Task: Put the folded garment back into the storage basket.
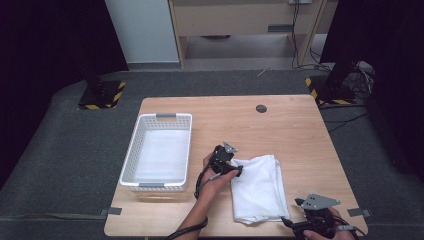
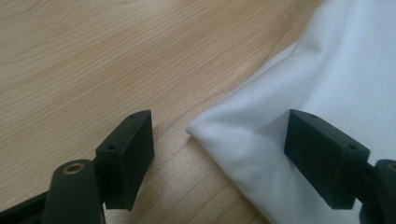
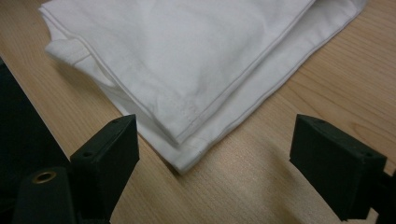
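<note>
A folded white cloth (image 1: pixel 257 187) lies on the wooden table (image 1: pixel 295 130), right of centre. My left gripper (image 1: pixel 239 170) is at its far left corner, held low in a hand. In the left gripper view the left gripper (image 2: pixel 219 123) is open: the cloth's corner (image 2: pixel 336 70) lies between the jaws, and the right jaw hangs over the fabric. My right gripper (image 1: pixel 290 222) sits near the table's front edge by the cloth's near right corner. In the right gripper view the right gripper (image 3: pixel 217 126) is open, with the layered, hemmed corner (image 3: pixel 187 46) just ahead of the jaws and untouched.
A white slotted basket (image 1: pixel 131 155) stands on the left part of the table, beside the left hand. A small dark round cap (image 1: pixel 261 108) sits near the table's far edge. Bare wood lies beyond and right of the cloth. Dark stands flank the table on the floor.
</note>
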`<state>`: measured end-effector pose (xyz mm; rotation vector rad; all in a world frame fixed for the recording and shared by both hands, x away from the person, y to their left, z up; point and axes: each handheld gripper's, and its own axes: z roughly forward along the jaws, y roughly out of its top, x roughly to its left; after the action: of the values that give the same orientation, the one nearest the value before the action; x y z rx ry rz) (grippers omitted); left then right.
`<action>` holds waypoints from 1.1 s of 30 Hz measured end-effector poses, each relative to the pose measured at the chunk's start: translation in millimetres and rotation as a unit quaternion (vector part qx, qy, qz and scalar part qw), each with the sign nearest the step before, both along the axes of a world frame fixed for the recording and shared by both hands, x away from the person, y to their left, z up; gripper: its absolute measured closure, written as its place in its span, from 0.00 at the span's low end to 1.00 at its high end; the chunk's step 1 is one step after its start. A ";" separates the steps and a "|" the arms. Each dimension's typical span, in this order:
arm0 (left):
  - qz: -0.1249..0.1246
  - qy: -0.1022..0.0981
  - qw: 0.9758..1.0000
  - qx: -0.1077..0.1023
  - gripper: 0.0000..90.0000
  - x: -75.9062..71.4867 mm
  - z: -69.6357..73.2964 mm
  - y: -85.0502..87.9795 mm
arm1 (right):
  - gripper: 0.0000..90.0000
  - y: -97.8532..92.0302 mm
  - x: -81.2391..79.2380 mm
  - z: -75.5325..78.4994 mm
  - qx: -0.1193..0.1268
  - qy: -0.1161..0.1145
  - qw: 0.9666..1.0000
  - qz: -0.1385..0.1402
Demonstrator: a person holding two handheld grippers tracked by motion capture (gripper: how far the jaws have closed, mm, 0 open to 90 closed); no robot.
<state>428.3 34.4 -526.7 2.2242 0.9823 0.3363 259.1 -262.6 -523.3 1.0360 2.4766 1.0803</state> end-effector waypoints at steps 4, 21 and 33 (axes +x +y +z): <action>-0.013 -0.004 1.000 -0.009 0.36 -3.6 0.4 0.3 | 0.19 0.5 0.2 -0.2 -0.003 0.000 1.000 0.001; -0.011 0.004 1.000 -0.026 0.74 -13.5 1.6 -6.1 | 0.25 2.6 -5.6 -8.9 -0.016 0.002 1.000 0.011; -0.008 0.001 0.999 -0.031 0.75 -15.1 0.7 -5.9 | 0.58 22.6 0.3 -7.8 -0.018 -0.020 0.999 0.034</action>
<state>413.2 28.5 -526.0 2.1754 0.9635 0.2931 259.4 -240.0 -531.1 0.9175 2.5070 1.0609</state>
